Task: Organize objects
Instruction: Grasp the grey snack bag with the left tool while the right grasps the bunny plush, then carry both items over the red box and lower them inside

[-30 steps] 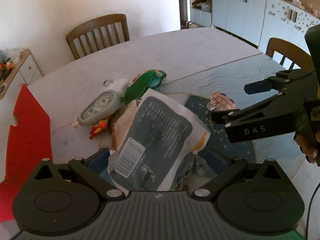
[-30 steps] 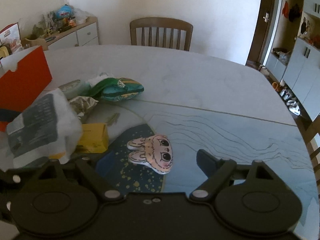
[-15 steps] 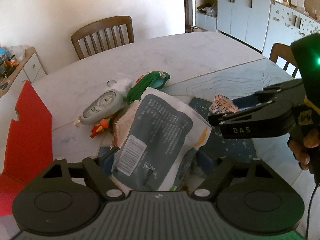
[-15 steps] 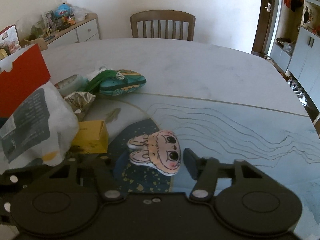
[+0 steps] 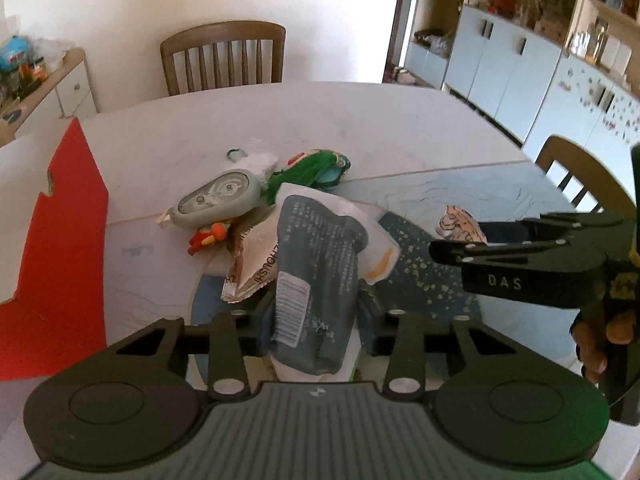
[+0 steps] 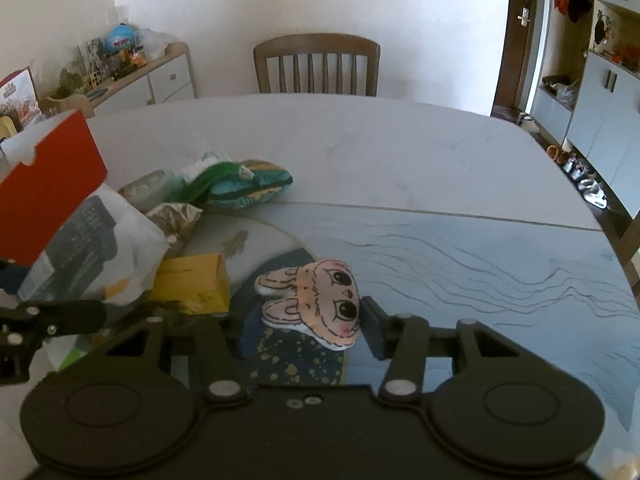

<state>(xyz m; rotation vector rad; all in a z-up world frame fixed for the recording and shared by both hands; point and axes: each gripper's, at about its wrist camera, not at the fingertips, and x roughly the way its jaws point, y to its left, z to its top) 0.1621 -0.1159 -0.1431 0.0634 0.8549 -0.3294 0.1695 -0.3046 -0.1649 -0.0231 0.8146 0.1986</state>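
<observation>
Left gripper (image 5: 316, 316): clamped on the grey-and-white snack pouch (image 5: 320, 264), pinched near its lower end; the pouch's long axis runs away from the camera.
Right gripper (image 6: 300, 328): jaws narrowed around the bunny-face plush (image 6: 316, 300); right pad touching its cheek, left contact hidden, so a firm grip cannot be told.
Key relation: plush sits between the right fingers, ears pointing left; red box (image 6: 48, 184) stands to the far left, nearer the left hand.
Materials: pouch is crinkly film; plush is soft, flat and printed; box is stiff card.
Pile: green bag (image 6: 240, 184), yellow packet (image 6: 192, 284) and grey tape dispenser (image 5: 220, 198) clustered on the table (image 6: 360, 152).
</observation>
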